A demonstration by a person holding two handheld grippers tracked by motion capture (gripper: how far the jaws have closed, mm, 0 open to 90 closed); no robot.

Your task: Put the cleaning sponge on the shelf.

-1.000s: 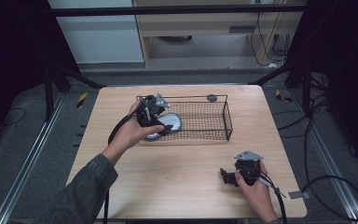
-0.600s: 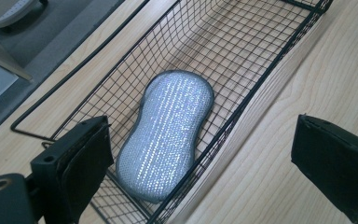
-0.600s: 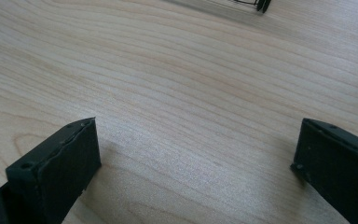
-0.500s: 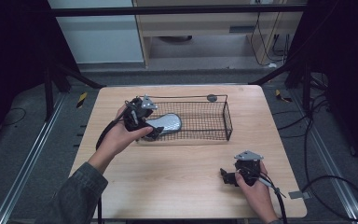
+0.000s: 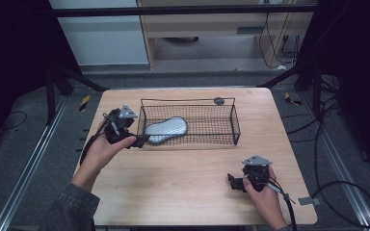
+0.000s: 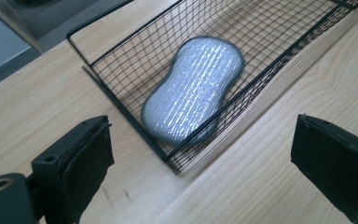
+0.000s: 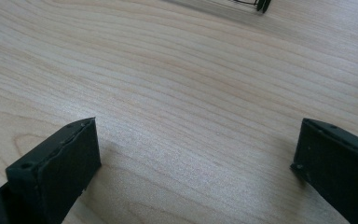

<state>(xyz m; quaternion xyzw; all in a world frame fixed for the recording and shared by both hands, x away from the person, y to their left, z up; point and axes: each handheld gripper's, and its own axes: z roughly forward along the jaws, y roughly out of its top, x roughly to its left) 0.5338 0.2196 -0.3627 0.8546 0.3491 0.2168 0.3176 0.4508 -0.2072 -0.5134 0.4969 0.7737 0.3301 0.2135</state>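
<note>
Pale wooden table [image 5: 183,192] carries a black wire basket [image 5: 221,102] toward its far edge, a silvery oval pad [image 5: 166,130] lying at the basket's left end. Left gripper [image 5: 142,140] sits just outside that end, jaws wide apart and empty. Right gripper [image 5: 232,182] rests near the table's near-right corner, jaws also spread. A small dark disc [image 5: 218,100] by the basket's far rim is too small to identify. No writing is legible.

My high view looks down on the whole table [image 5: 183,192]; my left gripper view, close in, shares the basket's [image 6: 121,100] left end.
</note>
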